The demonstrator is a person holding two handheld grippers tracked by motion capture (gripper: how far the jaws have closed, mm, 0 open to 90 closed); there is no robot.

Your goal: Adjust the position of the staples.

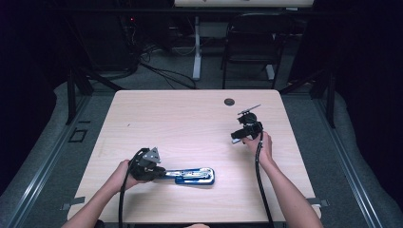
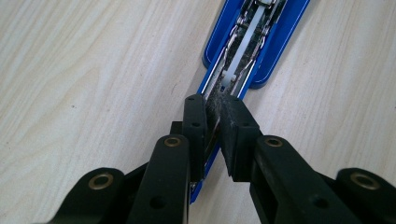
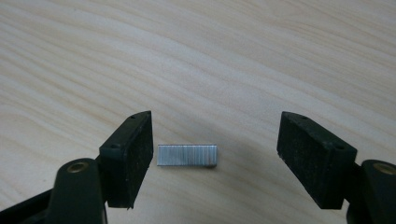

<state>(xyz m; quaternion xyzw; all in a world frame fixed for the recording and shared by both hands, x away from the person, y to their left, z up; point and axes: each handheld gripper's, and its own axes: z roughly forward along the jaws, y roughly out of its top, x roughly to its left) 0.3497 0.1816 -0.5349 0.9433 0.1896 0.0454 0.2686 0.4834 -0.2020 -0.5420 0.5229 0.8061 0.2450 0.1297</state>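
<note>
Silver staple strip (image 3: 187, 155) between open right gripper (image 3: 215, 156)

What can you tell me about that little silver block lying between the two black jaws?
It is a strip of staples: a small, shiny metal block with fine lines across it where the single staples join. It lies flat on the pale wooden table, lengthwise between the jaws of the right gripper. The jaws stand open on either side; the one at the left of the right gripper view is very near its end, the other well apart. Neither pad presses on it.
</note>
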